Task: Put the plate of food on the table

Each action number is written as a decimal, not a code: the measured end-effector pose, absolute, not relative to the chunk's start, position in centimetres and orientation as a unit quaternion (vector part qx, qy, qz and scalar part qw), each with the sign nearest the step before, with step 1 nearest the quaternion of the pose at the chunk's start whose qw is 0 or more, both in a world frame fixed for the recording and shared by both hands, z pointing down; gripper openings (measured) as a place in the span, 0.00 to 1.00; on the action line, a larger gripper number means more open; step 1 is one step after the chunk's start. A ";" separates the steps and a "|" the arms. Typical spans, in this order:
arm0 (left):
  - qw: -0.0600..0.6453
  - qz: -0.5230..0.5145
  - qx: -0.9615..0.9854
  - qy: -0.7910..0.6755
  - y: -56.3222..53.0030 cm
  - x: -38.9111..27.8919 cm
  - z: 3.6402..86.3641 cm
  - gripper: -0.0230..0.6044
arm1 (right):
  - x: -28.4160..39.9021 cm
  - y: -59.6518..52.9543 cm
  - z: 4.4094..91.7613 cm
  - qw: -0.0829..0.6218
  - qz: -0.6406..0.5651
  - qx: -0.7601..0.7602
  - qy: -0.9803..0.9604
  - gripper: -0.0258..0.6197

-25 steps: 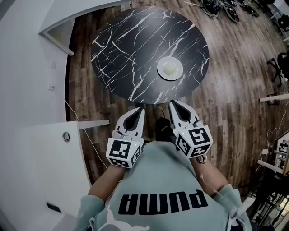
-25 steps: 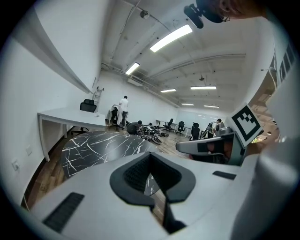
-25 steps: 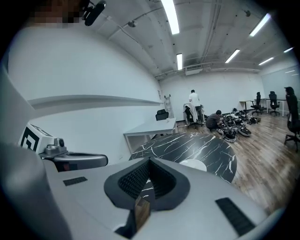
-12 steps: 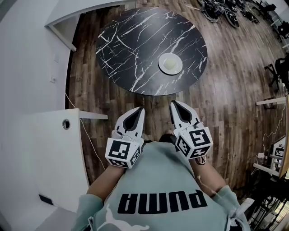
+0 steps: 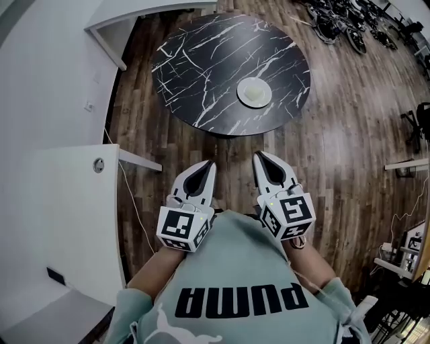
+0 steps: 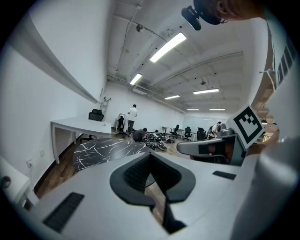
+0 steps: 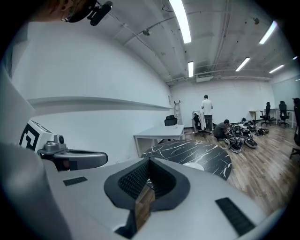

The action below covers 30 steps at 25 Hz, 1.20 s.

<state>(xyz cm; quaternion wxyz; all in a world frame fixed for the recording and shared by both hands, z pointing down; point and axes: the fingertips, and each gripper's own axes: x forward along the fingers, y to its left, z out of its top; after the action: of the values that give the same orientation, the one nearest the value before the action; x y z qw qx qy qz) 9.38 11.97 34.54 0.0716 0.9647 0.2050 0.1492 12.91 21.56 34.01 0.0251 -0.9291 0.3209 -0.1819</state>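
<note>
Plate point(image 5: 240, 95) on table point(image 5: 201, 60) w/ pale food point(image 5: 254, 91), kind unclear.

Table point(image 5: 201, 67) stands ahead of me on floor point(image 5: 336, 148). Plate of food point(image 5: 254, 92) on table, right of centre, toward near edge. My left hand-held gripper point(image 5: 209, 163) and right hand-held gripper point(image 5: 258, 154) side by side before my chest, short of table's near edge, well apart from plate. Counter point(image 5: 67, 215) at my left. Second desk point(image 5: 134, 10) behind table, far left. Heap of gear point(image 5: 336, 23) on floor beyond table, far right.
</note>
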 end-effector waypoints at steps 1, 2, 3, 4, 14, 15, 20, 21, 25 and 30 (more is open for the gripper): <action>0.070 0.148 0.965 0.203 12.6 9.0 34.4 0.05 | 12.5 22.1 33.8 0.022 -0.179 -0.929 0.325 0.05; 0.069 0.146 0.966 0.201 13.3 8.6 34.3 0.05 | 12.1 22.7 33.6 0.020 -0.176 -0.928 0.327 0.05; 0.068 0.142 0.967 0.199 13.9 8.2 34.1 0.05 | 11.8 23.3 33.4 0.019 -0.174 -0.928 0.329 0.05; 0.067 0.139 0.969 0.195 14.6 7.8 34.0 0.05 | 11.5 24.0 33.3 0.018 -0.171 -0.928 0.330 0.05; 0.051 0.131 0.977 0.160 20.9 3.7 33.1 0.05 | 7.4 30.0 32.6 0.009 -0.154 -0.920 0.361 0.05; 0.049 0.129 0.978 0.156 21.5 3.2 33.0 0.05 | 7.0 30.5 32.7 0.009 -0.154 -0.918 0.365 0.05; 0.039 0.126 0.982 0.133 23.8 1.0 32.4 0.05 | 5.3 32.6 32.6 0.008 -0.151 -0.910 0.385 0.05; 0.038 0.126 0.983 0.126 24.1 0.6 32.4 0.05 | 5.0 32.9 32.6 0.008 -0.149 -0.909 0.390 0.05; 0.037 0.126 0.987 0.097 25.1 -1.4 32.5 0.05 | 3.9 34.0 32.6 0.000 -0.140 -0.903 0.407 0.05; 0.038 0.128 0.989 0.059 26.1 -3.8 33.3 0.05 | 3.0 35.0 32.9 -0.011 -0.129 -0.896 0.426 0.05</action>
<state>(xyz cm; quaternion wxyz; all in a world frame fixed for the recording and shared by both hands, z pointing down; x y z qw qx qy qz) -3.77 26.06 33.30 0.0384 0.9893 0.0590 0.1279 3.00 35.01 32.94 -0.0106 -0.8956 0.4256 -0.1288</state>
